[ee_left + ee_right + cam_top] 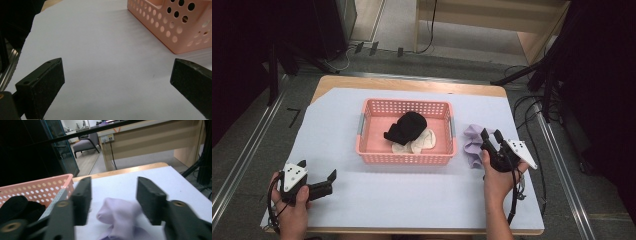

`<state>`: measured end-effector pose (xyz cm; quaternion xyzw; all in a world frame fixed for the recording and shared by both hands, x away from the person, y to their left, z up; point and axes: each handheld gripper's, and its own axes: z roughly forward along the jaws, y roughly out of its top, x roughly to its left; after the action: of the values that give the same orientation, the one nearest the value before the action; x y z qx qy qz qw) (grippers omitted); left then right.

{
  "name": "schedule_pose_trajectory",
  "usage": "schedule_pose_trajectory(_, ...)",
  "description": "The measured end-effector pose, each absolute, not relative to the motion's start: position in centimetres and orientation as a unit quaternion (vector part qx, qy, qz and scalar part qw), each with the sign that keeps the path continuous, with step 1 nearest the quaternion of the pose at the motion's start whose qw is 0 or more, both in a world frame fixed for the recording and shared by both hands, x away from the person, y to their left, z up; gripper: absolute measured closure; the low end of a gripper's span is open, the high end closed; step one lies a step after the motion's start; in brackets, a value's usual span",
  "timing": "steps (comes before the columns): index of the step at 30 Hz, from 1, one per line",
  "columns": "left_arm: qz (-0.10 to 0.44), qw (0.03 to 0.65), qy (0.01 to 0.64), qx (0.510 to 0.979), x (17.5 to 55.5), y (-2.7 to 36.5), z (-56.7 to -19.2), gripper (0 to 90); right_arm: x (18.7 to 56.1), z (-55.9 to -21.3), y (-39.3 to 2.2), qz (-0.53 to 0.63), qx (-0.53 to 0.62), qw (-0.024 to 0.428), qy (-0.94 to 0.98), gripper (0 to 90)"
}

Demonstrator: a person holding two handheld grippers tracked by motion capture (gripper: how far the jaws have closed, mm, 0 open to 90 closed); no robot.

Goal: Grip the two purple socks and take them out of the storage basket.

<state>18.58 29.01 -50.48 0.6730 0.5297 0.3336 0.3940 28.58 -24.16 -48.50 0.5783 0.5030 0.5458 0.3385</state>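
A pink perforated basket (406,158) stands in the middle of the white table sheet; a black garment (406,126) lies in it on top of a cream one (423,141). A crumpled lilac cloth (472,144) lies on the sheet just right of the basket. My right gripper (491,135) hovers open at that cloth's right edge; in the right gripper view the lilac cloth (117,216) sits between and below its jaws, untouched as far as I can see. My left gripper (318,171) rests open near the front left, with nothing between its fingertips (43,86).
The basket's corner (175,27) shows at the upper right of the left gripper view. The white sheet (342,125) covers most of the wooden table (412,84). Cables and stand legs lie on the floor beyond the far edge and at the right.
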Motion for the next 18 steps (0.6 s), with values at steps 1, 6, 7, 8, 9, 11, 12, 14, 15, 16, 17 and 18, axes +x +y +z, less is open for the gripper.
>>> schedule_pose_trajectory(1,0.334,0.394,0.53,0.673,18.6,29.0,-50.5,0.2,28.4,-48.4,-24.2,0.549,0.574,0.342,0.502,38.6)
schedule_pose_trajectory(6,0.335,0.393,0.529,0.674,18.6,29.0,-50.5,0.2,27.8,-48.0,-24.4,0.542,0.567,0.339,0.52,31.4)
schedule_pose_trajectory(7,0.335,0.393,0.529,0.673,18.6,29.0,-50.5,0.1,27.8,-48.0,-24.6,0.539,0.563,0.344,0.524,31.2)
schedule_pose_trajectory(8,0.335,0.393,0.529,0.673,18.6,29.0,-50.5,0.2,27.6,-47.9,-24.6,0.536,0.566,0.341,0.525,31.0)
schedule_pose_trajectory(9,0.335,0.393,0.529,0.673,18.6,29.0,-50.5,0.1,27.5,-47.9,-24.9,0.535,0.563,0.344,0.528,31.0)
schedule_pose_trajectory(11,0.336,0.394,0.529,0.672,18.6,29.0,-50.5,0.1,27.1,-47.8,-25.3,0.534,0.562,0.343,0.531,30.8)
schedule_pose_trajectory(12,0.337,0.394,0.529,0.672,18.6,28.9,-50.5,0.2,27.0,-47.8,-25.5,0.534,0.563,0.342,0.53,30.8)
schedule_pose_trajectory(14,0.336,0.393,0.528,0.673,18.5,29.0,-50.5,0.2,26.6,-47.8,-26.1,0.531,0.564,0.344,0.53,30.8)
schedule_pose_trajectory(15,0.336,0.393,0.528,0.673,18.5,29.0,-50.5,0.2,26.5,-47.9,-26.4,0.531,0.565,0.345,0.529,30.7)
schedule_pose_trajectory(16,0.337,0.393,0.528,0.673,18.5,29.0,-50.5,0.2,26.3,-47.9,-26.7,0.528,0.566,0.346,0.531,30.6)
schedule_pose_trajectory(17,0.337,0.393,0.528,0.674,18.5,29.0,-50.5,0.2,26.2,-48.1,-27.0,0.525,0.567,0.347,0.531,30.5)
schedule_pose_trajectory(18,0.337,0.393,0.527,0.673,18.5,29.0,-50.5,0.2,26.0,-48.1,-27.3,0.525,0.571,0.345,0.529,29.8)
